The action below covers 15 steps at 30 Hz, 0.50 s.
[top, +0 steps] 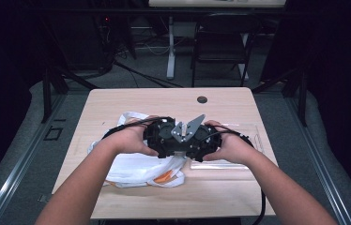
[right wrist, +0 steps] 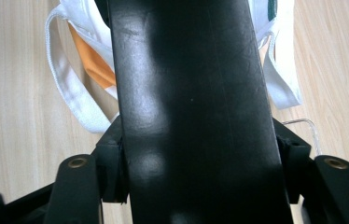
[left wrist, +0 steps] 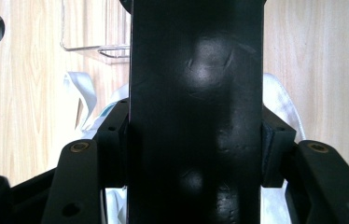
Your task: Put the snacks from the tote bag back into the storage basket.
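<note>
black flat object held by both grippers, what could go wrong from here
The black flat object is pinched only at its edges by the left fingers and right fingers; it could slip and drop. It blocks both gripper views, so the white bag below is hard to see. The loose bag handle could snag a finger.

Light wooden counter (top: 131, 101) with a round cable hole (top: 202, 99) near the far edge; directly on it, a white bag (top: 131, 168) and, seemingly, a clear plastic tray (top: 251, 136).

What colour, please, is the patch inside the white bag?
Orange, clearest in the right gripper view.
</note>
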Tool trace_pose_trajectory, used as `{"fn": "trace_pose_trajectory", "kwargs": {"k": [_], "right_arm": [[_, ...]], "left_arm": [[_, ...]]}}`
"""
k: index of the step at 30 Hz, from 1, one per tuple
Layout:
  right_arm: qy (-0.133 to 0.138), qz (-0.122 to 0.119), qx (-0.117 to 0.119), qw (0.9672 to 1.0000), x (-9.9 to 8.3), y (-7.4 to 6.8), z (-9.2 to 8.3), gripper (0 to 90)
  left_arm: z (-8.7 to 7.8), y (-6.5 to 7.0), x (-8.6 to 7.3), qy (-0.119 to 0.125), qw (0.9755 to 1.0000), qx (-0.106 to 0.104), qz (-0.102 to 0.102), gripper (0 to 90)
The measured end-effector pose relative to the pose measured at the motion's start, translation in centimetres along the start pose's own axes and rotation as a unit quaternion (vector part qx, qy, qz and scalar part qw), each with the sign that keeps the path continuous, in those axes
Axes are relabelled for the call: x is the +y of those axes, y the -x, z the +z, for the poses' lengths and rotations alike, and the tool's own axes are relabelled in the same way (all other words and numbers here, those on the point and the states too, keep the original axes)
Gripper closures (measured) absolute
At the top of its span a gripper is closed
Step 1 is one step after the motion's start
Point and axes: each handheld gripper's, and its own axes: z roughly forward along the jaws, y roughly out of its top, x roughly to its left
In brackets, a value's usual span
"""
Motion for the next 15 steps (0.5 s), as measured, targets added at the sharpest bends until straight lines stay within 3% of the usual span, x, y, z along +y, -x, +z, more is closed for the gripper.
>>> {"fn": "trace_pose_trajectory", "kwargs": {"k": [6, 8, 10, 11, 12, 13, 15], "right_arm": [[0.018, 0.007, 0.005, 0.9998, -0.19, -0.17, 0.23, 40.1], [0.018, 0.006, 0.003, 0.9998, -0.18, -0.18, 0.23, 40.5], [0.018, 0.004, 0.003, 0.9998, -0.18, -0.16, 0.21, 40.7], [0.015, 0.002, 0.002, 0.9999, -0.18, -0.15, 0.20, 40.8], [0.020, 0.007, 0.002, 0.9998, -0.20, -0.24, 0.31, 41.1], [0.016, 0.003, 0.002, 0.9999, -0.20, -0.16, 0.25, 41.2], [0.017, 0.003, 0.003, 0.9998, -0.22, -0.15, 0.25, 41.3]], "left_arm": [[0.01, -0.07, 0.03, 0.000, 0.9999, 0.008, 0.013, 42.7], [0.21, 0.18, -0.07, 0.015, 0.9998, 0.009, -0.005, 42.6], [0.19, 0.15, -0.07, 0.013, 0.9999, 0.010, -0.003, 42.4], [0.01, -0.08, -0.03, 0.000, 0.9998, 0.012, 0.015, 42.4], [0.03, -0.03, -0.05, 0.001, 0.9999, 0.010, 0.011, 42.3], [0.19, 0.22, -0.12, 0.015, 0.9998, 0.007, -0.009, 42.2], [0.24, 0.28, -0.14, 0.021, 0.9996, 0.007, -0.015, 41.9]]}}
